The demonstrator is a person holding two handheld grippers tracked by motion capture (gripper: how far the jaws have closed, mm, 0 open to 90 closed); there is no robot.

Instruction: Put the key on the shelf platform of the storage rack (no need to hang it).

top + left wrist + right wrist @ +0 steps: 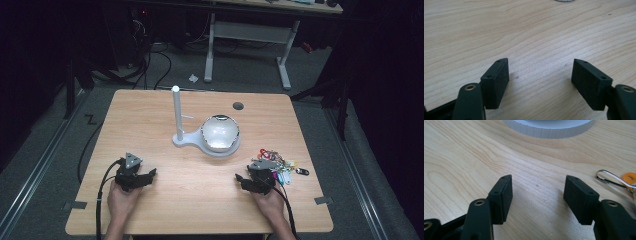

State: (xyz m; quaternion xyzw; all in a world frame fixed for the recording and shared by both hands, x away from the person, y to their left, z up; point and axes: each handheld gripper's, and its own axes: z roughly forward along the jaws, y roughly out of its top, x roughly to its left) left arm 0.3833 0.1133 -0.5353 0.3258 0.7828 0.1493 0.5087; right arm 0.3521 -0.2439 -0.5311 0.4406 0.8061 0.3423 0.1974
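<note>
Table: light wooden tabletop [200,200], seen from the high view, both of the person's forearms coming in at 6 o'clock.
Left gripper: left gripper [145,178] rests at roughly 8 o'clock on the table, held in the left hand [121,196], its black cable trailing back toward the near edge.
Left jaws: wide apart in the left gripper view, black pads [497,82] low over bare wood grain, nothing between them.
Right gripper: right gripper [243,182] sits at about 4 o'clock, gripped by the right hand [267,197], tips pointing toward the table's middle.
Right jaws: spread as wide as they go in the right gripper view, pads [503,198] low over bare wood, nothing clamped.
Key bunch: bunch of keys with coloured tags [281,164] lies on the table just beside the right gripper, at its 2 o'clock in the high view; a metal ring and an orange tag [629,178] peek in at 3 o'clock of the right gripper view.
Stand: white stand [178,117] with an upright post and a small side peg, at 12 o'clock from the midpoint between the grippers.
Bowl: shiny round bowl [220,132] sits on the stand's round base, just right of the post; the ribbed white base rim [549,128] shows at 12 o'clock in the right gripper view.
Spacing: both grippers well apart from each other and from the stand.
</note>
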